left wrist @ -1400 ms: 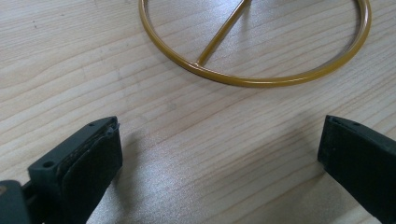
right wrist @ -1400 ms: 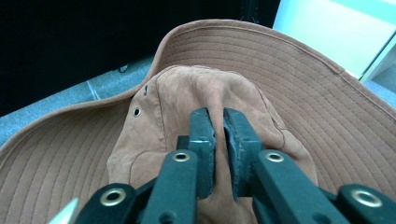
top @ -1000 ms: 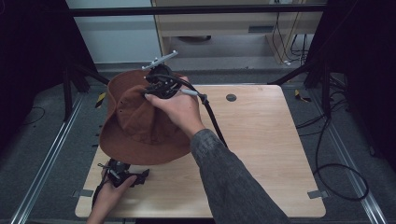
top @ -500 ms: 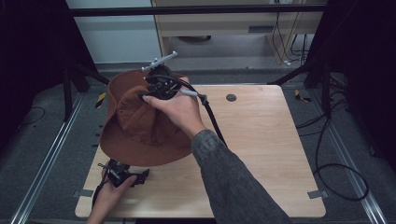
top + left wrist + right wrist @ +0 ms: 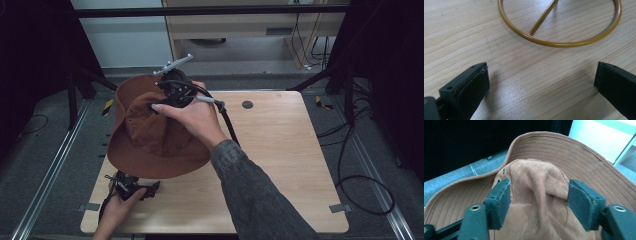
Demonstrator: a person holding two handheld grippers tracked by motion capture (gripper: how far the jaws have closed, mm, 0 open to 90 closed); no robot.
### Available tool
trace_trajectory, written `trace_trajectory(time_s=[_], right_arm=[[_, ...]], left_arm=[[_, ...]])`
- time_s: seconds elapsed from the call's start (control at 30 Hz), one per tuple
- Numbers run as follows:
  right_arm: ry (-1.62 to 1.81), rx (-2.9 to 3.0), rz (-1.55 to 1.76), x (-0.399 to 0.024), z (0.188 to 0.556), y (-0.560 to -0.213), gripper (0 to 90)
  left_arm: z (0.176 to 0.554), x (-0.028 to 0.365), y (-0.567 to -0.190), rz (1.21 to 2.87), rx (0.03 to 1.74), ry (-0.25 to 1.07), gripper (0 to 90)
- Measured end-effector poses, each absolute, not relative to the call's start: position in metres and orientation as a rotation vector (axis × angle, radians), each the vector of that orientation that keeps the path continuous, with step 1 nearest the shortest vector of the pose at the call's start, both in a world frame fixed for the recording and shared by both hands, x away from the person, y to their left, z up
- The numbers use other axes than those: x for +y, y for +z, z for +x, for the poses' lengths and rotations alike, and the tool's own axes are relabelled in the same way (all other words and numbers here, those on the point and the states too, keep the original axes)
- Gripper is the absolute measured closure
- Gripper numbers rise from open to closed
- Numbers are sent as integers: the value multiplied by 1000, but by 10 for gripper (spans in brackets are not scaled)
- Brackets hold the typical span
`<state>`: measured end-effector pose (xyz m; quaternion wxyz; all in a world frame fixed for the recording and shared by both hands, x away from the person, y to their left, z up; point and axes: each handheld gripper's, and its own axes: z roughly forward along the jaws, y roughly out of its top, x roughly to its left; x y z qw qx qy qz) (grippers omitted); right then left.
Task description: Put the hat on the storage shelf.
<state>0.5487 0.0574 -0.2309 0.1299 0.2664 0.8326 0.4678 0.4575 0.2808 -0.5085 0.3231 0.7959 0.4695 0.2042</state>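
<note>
Brown hat (image 5: 150, 135) sits propped on a gold wire stand (image 5: 559, 37) by the table's (image 5: 280, 150) left edge. Right gripper (image 5: 537, 200), jaws just been widening, straddles the crown, seemingly letting go. Left gripper (image 5: 541, 85) waits spread at the near-left corner.

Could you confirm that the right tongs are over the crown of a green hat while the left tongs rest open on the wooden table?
Not quite: the hat is brown, not green, as the right gripper view shows. The rest holds: the right tongs, which have just been opening, straddle its crown, and the left tongs rest open on the wooden table.
</note>
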Motion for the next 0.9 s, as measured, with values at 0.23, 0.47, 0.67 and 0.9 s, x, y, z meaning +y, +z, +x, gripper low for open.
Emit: trace_trajectory(time_s=[0.23,0.47,0.67,0.9], right_arm=[[1345,2408,767,44,540,-224,223],[1341,2381,794,20,532,-221,138],[1344,2335,802,-16,519,-230,107],[1349,2250,863,-79,505,-244,125]], left_arm=[[458,281,-508,2092,1231,536,0],[457,281,-509,2085,1235,537,0],[457,281,-508,2098,1229,535,0],[458,281,-509,2092,1229,540,0]])
